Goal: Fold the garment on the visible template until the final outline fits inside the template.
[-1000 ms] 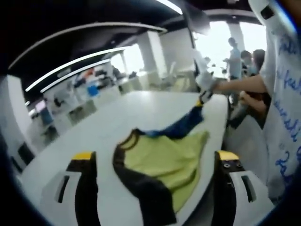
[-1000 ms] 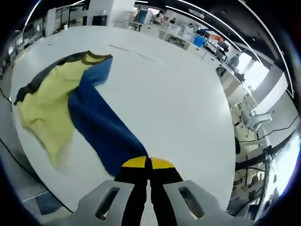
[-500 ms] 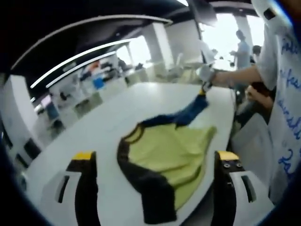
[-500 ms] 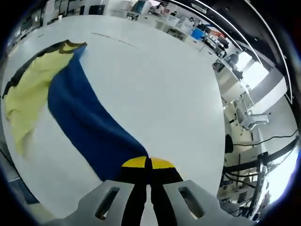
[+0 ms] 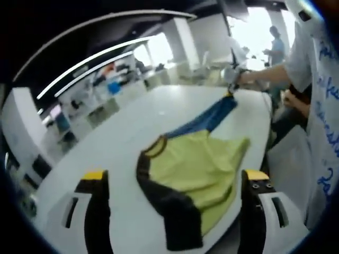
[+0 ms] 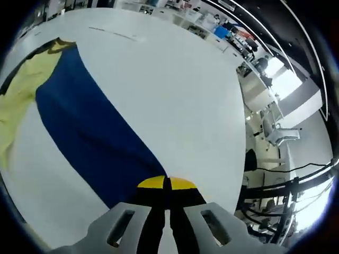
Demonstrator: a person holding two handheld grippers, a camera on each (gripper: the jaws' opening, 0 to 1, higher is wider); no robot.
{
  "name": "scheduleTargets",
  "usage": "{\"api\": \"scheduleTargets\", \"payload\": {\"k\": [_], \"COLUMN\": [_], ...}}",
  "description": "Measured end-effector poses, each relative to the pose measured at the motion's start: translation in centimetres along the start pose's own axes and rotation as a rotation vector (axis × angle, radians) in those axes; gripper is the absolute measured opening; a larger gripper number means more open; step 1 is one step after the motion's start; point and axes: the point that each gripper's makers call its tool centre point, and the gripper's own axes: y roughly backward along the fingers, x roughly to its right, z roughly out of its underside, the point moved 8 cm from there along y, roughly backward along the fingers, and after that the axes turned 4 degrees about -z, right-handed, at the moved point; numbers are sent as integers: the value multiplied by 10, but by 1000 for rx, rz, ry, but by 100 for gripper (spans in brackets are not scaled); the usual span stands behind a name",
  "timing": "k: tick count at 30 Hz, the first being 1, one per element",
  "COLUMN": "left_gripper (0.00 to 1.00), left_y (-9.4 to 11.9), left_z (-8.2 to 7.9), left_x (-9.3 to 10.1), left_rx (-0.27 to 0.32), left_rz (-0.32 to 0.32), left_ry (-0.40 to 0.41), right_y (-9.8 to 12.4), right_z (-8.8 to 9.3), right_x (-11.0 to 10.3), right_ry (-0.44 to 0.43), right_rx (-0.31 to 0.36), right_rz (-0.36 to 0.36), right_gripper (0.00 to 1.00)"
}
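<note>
In the right gripper view we see our right gripper (image 6: 167, 186) with its yellow-tipped jaws pressed together on the blue sleeve (image 6: 90, 137) of the garment, which stretches taut away from the jaws across the white table (image 6: 180, 95) toward the yellow-green body (image 6: 16, 100) at the far left. In the left gripper view our left gripper (image 5: 175, 180) stands with its jaws wide apart, holding nothing, above the near edge of the table (image 5: 106, 148). Between those jaws lies the garment (image 5: 196, 169), flat on the table: yellow-green body, dark sleeve (image 5: 169, 211) toward us, blue sleeve (image 5: 212, 114) pulled out toward the far side, where the right gripper (image 5: 231, 79) clamps its end. A person in a white shirt (image 5: 320, 90) stands beside the table at the right
</note>
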Motion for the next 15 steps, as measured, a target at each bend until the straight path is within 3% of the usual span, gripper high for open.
{"api": "scheduleTargets", "payload": {"k": [4,8,12,15], "left_gripper": [99,99,99,99], "left_y": [-3,-3,-3,-3], "left_z": [-3,-3,-3,-3], "left_x": [2,3,3,2], "left_rx": [-8,-20,-25,-23], "left_rz": [2,1,-6,-9], "left_ry": [4,6,7,11], "right_y": [-13,-11,-16,-16], "right_z": [-4,-3,3,4], "right_x": [7,1,9,16], "right_ry": [9,11,9,-4], "right_rx": [-1,-12,-16,10], "right_rz": [-5,-15,-10,1], "right_gripper": [1,2,15,13]}}
